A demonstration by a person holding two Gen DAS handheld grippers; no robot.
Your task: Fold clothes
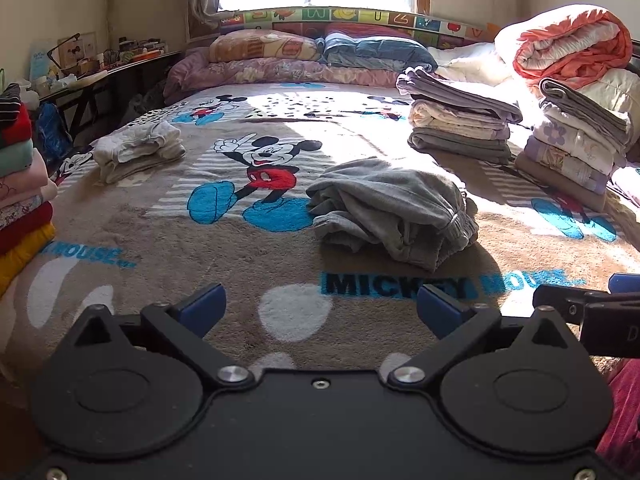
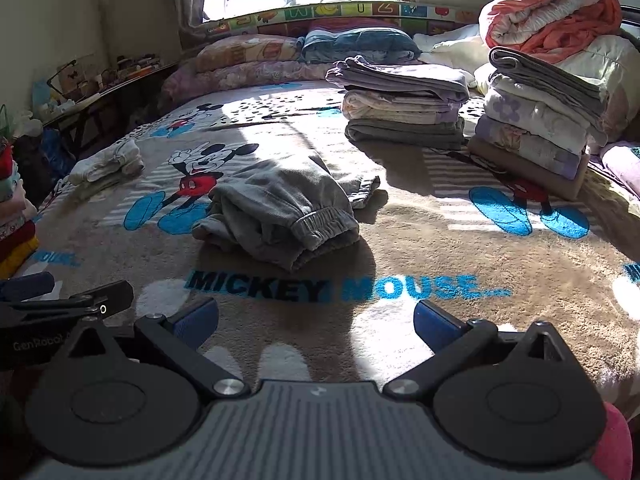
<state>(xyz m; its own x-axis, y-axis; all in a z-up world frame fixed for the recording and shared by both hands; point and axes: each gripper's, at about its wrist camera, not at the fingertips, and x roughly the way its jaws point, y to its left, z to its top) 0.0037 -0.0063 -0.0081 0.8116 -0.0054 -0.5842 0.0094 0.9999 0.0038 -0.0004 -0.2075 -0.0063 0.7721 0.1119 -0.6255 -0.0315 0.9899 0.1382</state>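
Observation:
A grey pair of sweatpants (image 1: pixel 390 208) (image 2: pixel 280 204) lies folded into a thick bundle on the Mickey Mouse blanket (image 1: pixel 160 240) (image 2: pixel 440 232), its elastic cuff toward me. My left gripper (image 1: pixel 320 310) hovers low over the blanket's near edge, open, with nothing between its blue pads. My right gripper (image 2: pixel 316 320) is beside it at the same height, also open and empty. Both sit well short of the sweatpants. The right gripper's finger (image 1: pixel 580 304) shows at the right edge of the left wrist view.
Two stacks of folded clothes (image 1: pixel 460 120) (image 2: pixel 536 120) stand at the back right, under a rolled orange quilt (image 1: pixel 568 40). A small white folded garment (image 1: pixel 136 148) lies at left. Another stack (image 1: pixel 20 184) rises at the far left edge. Pillows line the headboard.

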